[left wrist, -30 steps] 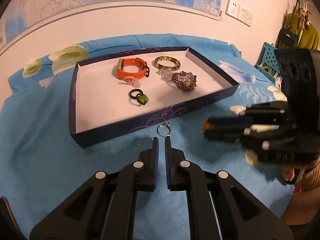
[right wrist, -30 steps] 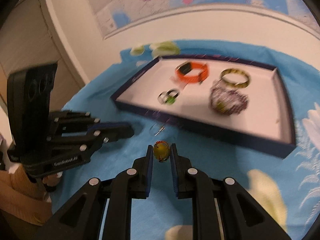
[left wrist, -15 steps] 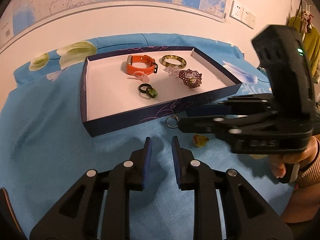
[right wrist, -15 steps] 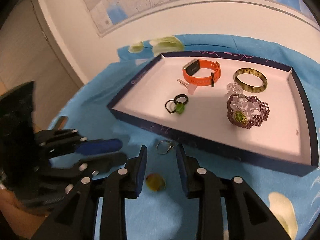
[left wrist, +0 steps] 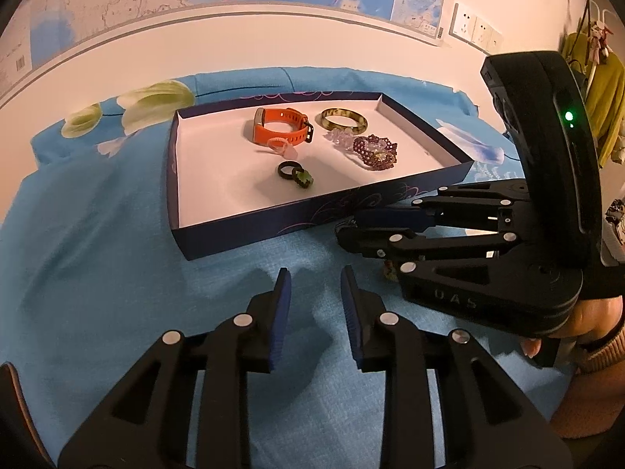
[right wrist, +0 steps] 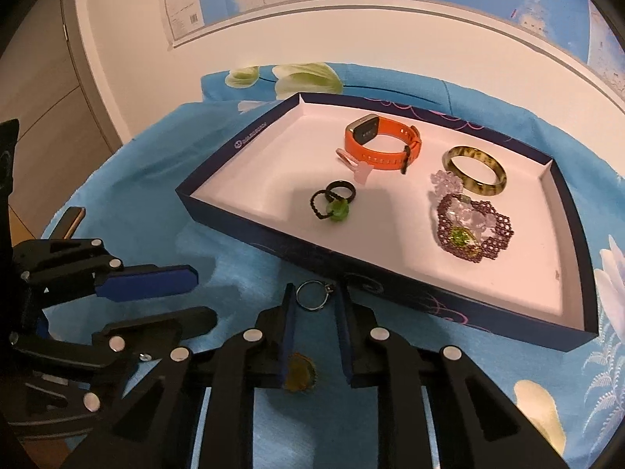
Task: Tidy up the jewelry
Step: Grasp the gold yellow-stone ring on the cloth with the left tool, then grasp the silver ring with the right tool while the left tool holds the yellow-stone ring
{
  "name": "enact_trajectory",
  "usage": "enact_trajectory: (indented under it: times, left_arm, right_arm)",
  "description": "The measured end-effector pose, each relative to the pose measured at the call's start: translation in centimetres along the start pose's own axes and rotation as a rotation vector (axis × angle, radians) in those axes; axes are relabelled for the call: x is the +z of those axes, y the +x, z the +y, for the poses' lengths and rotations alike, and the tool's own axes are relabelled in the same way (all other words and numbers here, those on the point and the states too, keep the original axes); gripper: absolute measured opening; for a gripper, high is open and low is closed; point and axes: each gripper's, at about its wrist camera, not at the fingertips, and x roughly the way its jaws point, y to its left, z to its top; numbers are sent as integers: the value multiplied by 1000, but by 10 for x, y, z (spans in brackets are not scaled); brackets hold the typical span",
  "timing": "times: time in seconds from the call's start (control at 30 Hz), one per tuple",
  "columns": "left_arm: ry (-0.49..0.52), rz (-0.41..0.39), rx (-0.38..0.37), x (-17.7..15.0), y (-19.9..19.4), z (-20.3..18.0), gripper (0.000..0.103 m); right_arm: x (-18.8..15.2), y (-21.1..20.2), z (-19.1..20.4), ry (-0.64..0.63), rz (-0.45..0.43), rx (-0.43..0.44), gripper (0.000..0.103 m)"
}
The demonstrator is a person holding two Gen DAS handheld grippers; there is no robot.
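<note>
One navy tray [right wrist: 250,230] sits on the blue cloth. Inside it: one orange watch [right wrist: 384,144], one green bangle [right wrist: 474,170], two beaded bracelets [right wrist: 474,230], two dark rings [right wrist: 332,203]. Near the tray, outside: one silver ring [right wrist: 312,295], one yellow stone [right wrist: 300,371]. Two grippers [left wrist: 315,305].

Orange watch [right wrist: 381,144]; navy tray [right wrist: 390,285]; blue floral cloth [left wrist: 97,234].
</note>
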Motion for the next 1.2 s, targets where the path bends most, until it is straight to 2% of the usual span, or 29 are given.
enact_trajectory:
  times: [0.07,0.1,0.13,0.4,0.5,0.63,0.77,0.9,1.03,1.2]
  left_arm:
    - [3,0,-5,0,-1,0,27]
    - [6,-1,-7,0,-1,0,27]
    - [11,-1,-14,0,-2,-1,27]
    - [100,16,-79,0,4,-25,33]
    - [142,30,-88,2,11,-39,33]
    - [165,58,-64,7,25,-51,32]
    - [177,84,-46,8,36,-57,19]
    - [142,70,-37,5,30,-48,19]
    - [95,53,-29,1,19,-32,18]
    - [55,54,9,-2,14,-14,18]
  right_arm:
    - [-2,-2,-4,9,0,5,17]
    - [-4,-4,-6,15,-1,8,13]
    - [-5,-7,-9,21,-4,9,0]
    - [-20,-25,-40,115,-26,68,0]
    - [-22,-30,-45,128,-40,77,3]
    - [-23,-32,-47,132,-48,88,6]
    - [-23,-33,-45,118,-55,104,8]
    - [-19,-28,-35,85,-48,129,14]
    - [-13,-18,-19,39,-28,134,32]
    - [-7,-8,-6,-13,1,97,30]
